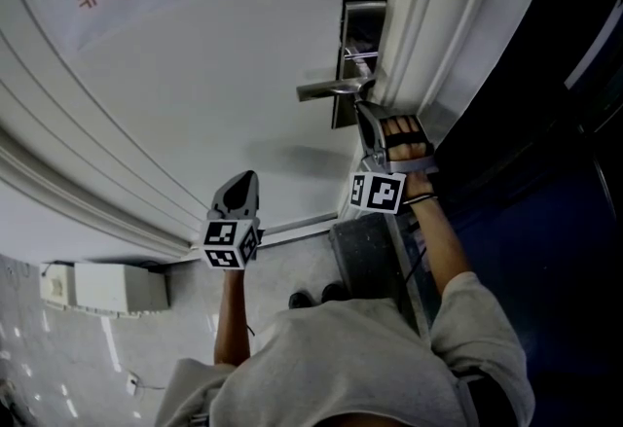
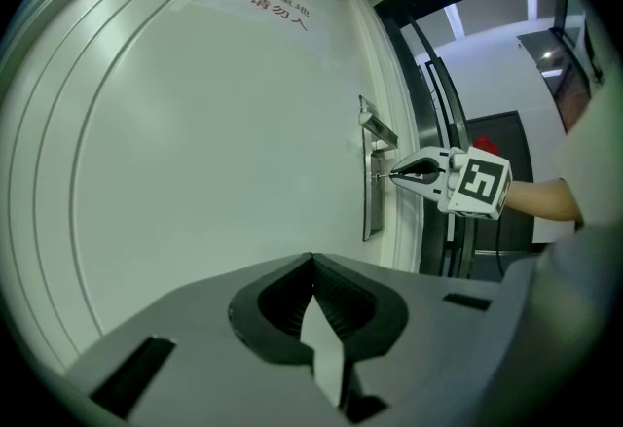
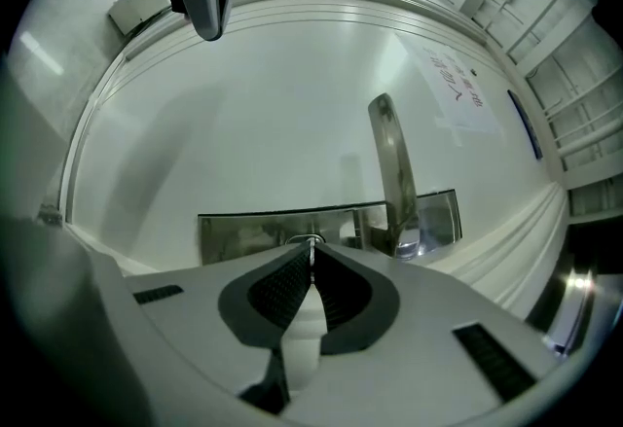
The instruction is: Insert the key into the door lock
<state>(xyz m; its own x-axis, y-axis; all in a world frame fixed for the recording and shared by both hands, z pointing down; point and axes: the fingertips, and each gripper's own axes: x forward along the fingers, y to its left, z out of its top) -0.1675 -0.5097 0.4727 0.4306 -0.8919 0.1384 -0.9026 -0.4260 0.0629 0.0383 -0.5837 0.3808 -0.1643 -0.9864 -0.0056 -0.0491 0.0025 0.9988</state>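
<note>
Our right claw (image 3: 311, 248) pinches the key (image 2: 384, 175) at the lock (image 3: 243, 235); we should keep it level and push straight. Our left claw (image 2: 312, 265), closed on nothing, hangs clear at left.

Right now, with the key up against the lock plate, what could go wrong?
1. The right claw pinches the thin key only at its tips. If the key meets the lock plate misaligned, pushing could twist it loose.
2. The lever handle sits close beside that claw and could get bumped.
</note>
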